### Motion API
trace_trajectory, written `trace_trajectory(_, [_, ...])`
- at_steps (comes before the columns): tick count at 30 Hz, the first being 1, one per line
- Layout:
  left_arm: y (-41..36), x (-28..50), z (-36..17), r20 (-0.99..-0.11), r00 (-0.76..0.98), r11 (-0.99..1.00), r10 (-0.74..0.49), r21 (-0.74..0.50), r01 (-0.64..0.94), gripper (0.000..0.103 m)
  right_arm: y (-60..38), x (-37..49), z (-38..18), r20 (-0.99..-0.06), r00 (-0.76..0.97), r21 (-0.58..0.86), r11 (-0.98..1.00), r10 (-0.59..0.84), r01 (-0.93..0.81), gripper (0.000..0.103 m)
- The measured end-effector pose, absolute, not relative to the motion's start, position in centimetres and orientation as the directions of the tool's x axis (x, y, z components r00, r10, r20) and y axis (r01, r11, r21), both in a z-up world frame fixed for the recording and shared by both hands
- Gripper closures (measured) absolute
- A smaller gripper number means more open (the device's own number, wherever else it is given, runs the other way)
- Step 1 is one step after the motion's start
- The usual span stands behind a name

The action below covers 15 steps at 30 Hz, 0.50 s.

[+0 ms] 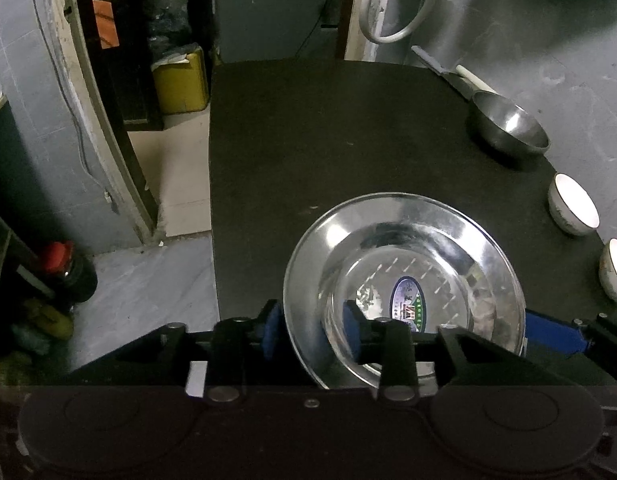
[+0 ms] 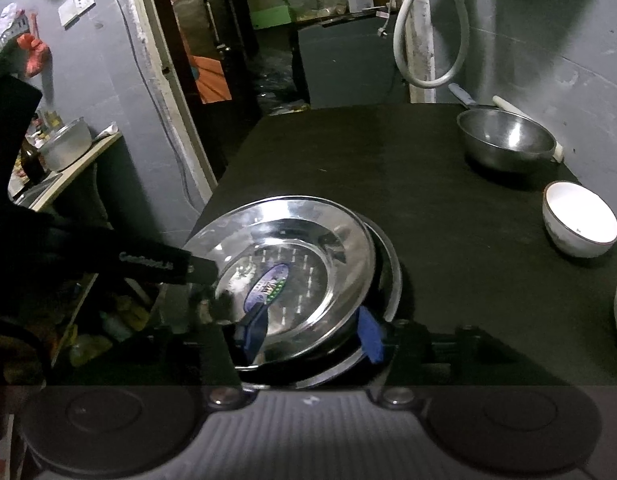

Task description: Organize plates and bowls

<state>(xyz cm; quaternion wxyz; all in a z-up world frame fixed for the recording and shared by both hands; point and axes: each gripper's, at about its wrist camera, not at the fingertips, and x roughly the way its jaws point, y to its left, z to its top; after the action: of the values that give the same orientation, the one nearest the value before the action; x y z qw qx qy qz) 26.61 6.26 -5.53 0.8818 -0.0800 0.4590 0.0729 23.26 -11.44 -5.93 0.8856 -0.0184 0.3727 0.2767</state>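
While gripped, plate [image 2: 292,264] perhaps stacked.

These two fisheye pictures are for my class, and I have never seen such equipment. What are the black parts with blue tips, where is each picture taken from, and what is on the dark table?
There is no robot here: a person holds a two-finger gripper in each hand, and each carries a wide-angle camera looking along its fingers. The left gripper straddles the left rim of a steel plate, one blue pad outside and one inside. The right gripper does the same at the plate's near edge; whether either truly pinches is unclear. In the right view a second plate seems to lie underneath. On the dark table there are also a steel bowl and two white bowls, one farther and one nearer.
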Motion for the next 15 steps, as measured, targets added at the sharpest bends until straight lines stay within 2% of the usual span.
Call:
trace_trajectory(2, [6.1,26.6,-5.3,-0.817,0.574,0.977,0.065,-0.065,-0.203,0.055,-11.5,23.2,-5.9,-0.668,0.569,0.174,0.844,0.480,-0.507,0.044])
trace_trajectory(4, [6.1,26.5,-5.2,-0.815,0.576,0.977,0.069,-0.061,-0.203,0.054,-11.6,23.2,-5.9,-0.665,0.570,0.173,0.842,0.482,-0.510,0.043])
trace_trajectory(6, [6.0,26.5,-5.0,-0.814,0.576,0.977,0.074,-0.057,-0.206,0.052,-11.6,23.1,-5.8,-0.663,0.582,0.154,0.846,0.471,-0.510,0.033])
trace_trajectory(12, [5.9,26.3,-4.7,-0.808,0.583,0.975,0.085,-0.053,-0.215,0.042,-11.9,22.7,-5.4,-0.643,0.603,0.150,0.849,0.473,-0.506,0.027])
trace_trajectory(14, [5.9,26.2,-4.5,-0.802,0.589,0.973,0.097,-0.047,-0.224,0.027,-12.2,22.7,-5.4,-0.639,0.608,0.155,0.854,0.470,-0.497,0.021])
trace_trajectory(15, [5.8,26.2,-4.3,-0.798,0.593,0.972,0.105,-0.043,-0.230,0.024,-12.4,22.6,-5.4,-0.636,0.613,0.159,0.857,0.468,-0.489,0.016])
